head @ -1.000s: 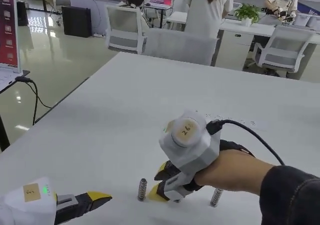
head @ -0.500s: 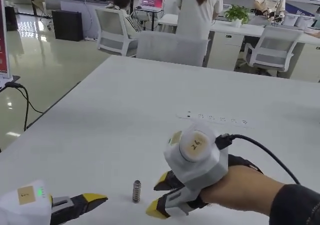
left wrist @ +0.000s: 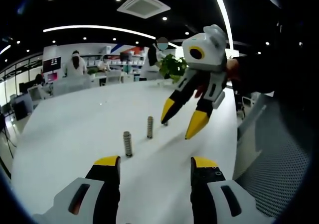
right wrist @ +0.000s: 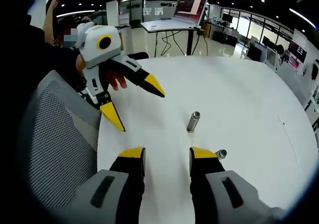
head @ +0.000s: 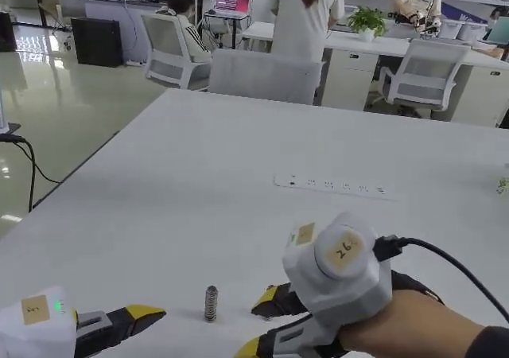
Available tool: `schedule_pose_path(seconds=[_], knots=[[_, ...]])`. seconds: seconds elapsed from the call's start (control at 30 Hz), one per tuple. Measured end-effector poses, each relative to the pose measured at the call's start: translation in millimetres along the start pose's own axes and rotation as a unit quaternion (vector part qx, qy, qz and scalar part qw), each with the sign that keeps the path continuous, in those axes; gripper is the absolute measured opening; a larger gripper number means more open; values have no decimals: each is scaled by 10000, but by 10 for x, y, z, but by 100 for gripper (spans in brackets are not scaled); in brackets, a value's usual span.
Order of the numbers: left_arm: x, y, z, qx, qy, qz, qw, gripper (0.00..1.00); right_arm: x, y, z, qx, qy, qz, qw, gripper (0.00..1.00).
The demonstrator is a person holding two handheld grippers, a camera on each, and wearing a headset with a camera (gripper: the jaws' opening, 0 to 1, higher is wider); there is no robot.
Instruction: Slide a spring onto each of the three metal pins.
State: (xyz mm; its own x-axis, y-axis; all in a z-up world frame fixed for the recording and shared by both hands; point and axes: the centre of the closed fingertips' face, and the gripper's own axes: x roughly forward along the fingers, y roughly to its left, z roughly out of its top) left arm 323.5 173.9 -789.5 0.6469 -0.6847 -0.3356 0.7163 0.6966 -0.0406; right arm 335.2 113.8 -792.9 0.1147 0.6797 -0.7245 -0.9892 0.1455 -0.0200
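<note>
Over the white table (head: pixel 238 159) a spring-covered pin (head: pixel 211 303) stands upright between my two grippers. My left gripper (head: pixel 143 317) lies low at the near left, open and empty. To the spring's right, my right gripper (head: pixel 262 324) is open and empty as well. In the left gripper view, beyond my own left gripper (left wrist: pixel 155 163), two sprung pins (left wrist: pixel 127 144) (left wrist: pixel 149 127) stand in a row, with a third (left wrist: pixel 165 123) partly hidden behind the right gripper (left wrist: pixel 192 117). In the right gripper view, my right gripper (right wrist: pixel 167 154) has one sprung pin (right wrist: pixel 193 121) ahead and another (right wrist: pixel 221 154) beside its right finger.
A white power strip (head: pixel 334 186) lies further back on the table. Office chairs (head: pixel 266 75) and a standing person (head: pixel 306 16) are at the far edge. A mesh chair (right wrist: pixel 55 134) sits near the table's edge on my side.
My right gripper has drawn back from between the sprung pins, to the right and toward me. The head camera has tilted up. My left gripper has barely moved.
</note>
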Motion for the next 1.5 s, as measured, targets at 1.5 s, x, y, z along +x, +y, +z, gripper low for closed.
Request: schedule_pose_path(seconds=[1.5], knots=[[45,-52,45,33,71,-90,9999,57,-791,-408,-704,1141,-672,-1075,9853,51]])
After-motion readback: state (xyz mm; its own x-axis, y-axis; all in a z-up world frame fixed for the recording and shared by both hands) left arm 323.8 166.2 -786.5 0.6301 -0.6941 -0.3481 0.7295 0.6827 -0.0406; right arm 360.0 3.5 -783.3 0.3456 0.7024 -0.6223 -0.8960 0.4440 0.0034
